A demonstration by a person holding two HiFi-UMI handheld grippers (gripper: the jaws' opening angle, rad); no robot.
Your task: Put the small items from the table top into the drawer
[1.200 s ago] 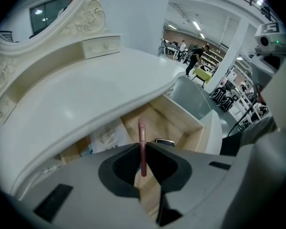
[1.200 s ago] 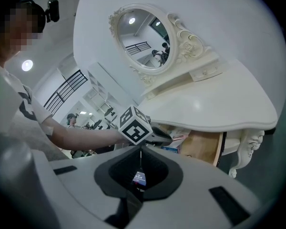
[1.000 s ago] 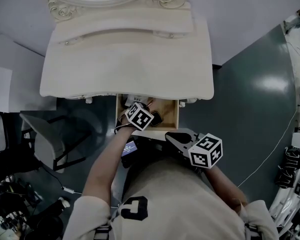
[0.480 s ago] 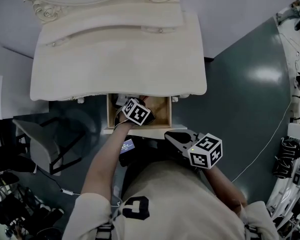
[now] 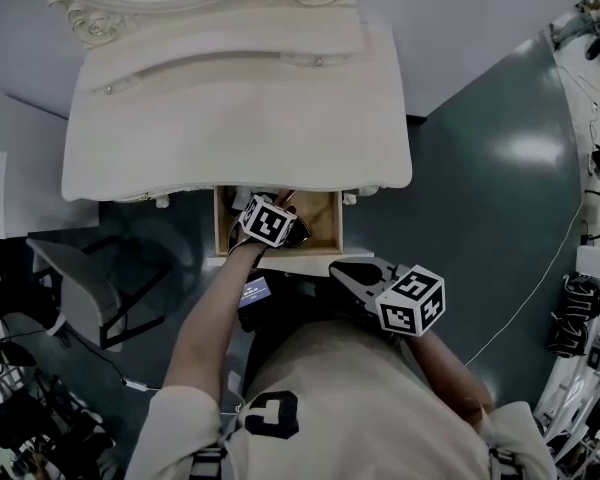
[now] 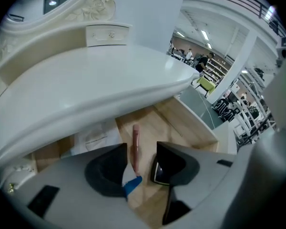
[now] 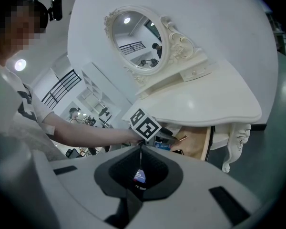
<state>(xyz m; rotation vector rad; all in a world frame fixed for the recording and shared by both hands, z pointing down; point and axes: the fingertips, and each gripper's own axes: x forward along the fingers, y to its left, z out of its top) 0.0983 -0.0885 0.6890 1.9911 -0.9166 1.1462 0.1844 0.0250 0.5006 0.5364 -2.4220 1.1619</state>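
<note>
The white dressing table's wooden drawer (image 5: 323,224) stands pulled out below the table top (image 5: 240,118). My left gripper (image 5: 277,215) reaches down into it. Its jaws have just been opening, and the left gripper (image 6: 140,159) is open. A slim pink stick (image 6: 135,141) lies on the drawer floor (image 6: 181,128) in the gap, against the left jaw's edge. A white paper packet (image 6: 93,137) lies further left in the drawer. My right gripper (image 5: 344,272) hangs near the drawer front, and the right gripper (image 7: 140,151) is shut with nothing in it.
An oval mirror (image 7: 138,37) in a carved frame stands at the table's back. A grey chair (image 5: 80,278) sits left of the drawer. Cables and equipment (image 5: 580,318) line the right edge of the dark green floor (image 5: 500,198).
The left gripper's cube has rolled a little inside the drawer, and the pink stick now shows beside it. The right gripper has kept still.
</note>
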